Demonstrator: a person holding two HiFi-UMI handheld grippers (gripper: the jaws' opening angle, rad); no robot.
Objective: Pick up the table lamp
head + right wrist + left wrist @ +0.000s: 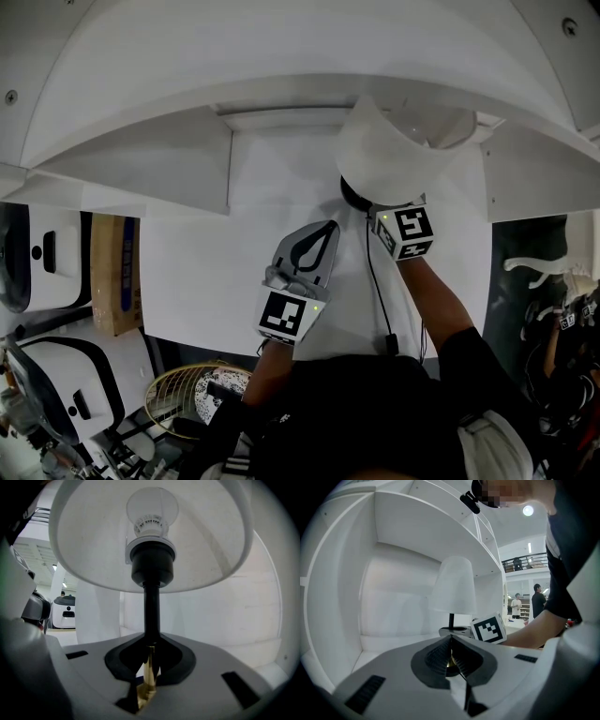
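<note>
The table lamp [389, 155] stands in a white shelf bay, its white shade tilted toward me in the head view. My right gripper [364, 208] reaches under the shade. In the right gripper view the thin black stem [151, 611] runs down from the bulb socket into my right gripper [151, 644], whose jaws are shut on it. The lamp's black cord [375, 291] trails toward me over the shelf. My left gripper [328, 230] hovers left of the lamp, shut with nothing in it. The left gripper view shows the closed left gripper [451, 641] with the lamp's shade [452, 585] beyond.
A curved white shelf board [281, 103] overhangs the bay, close above the shade. Left of the shelf stand a cardboard box [114, 272] and white machines [47, 258]; a racket [183, 389] lies on the floor. People [516, 605] stand far off at the right.
</note>
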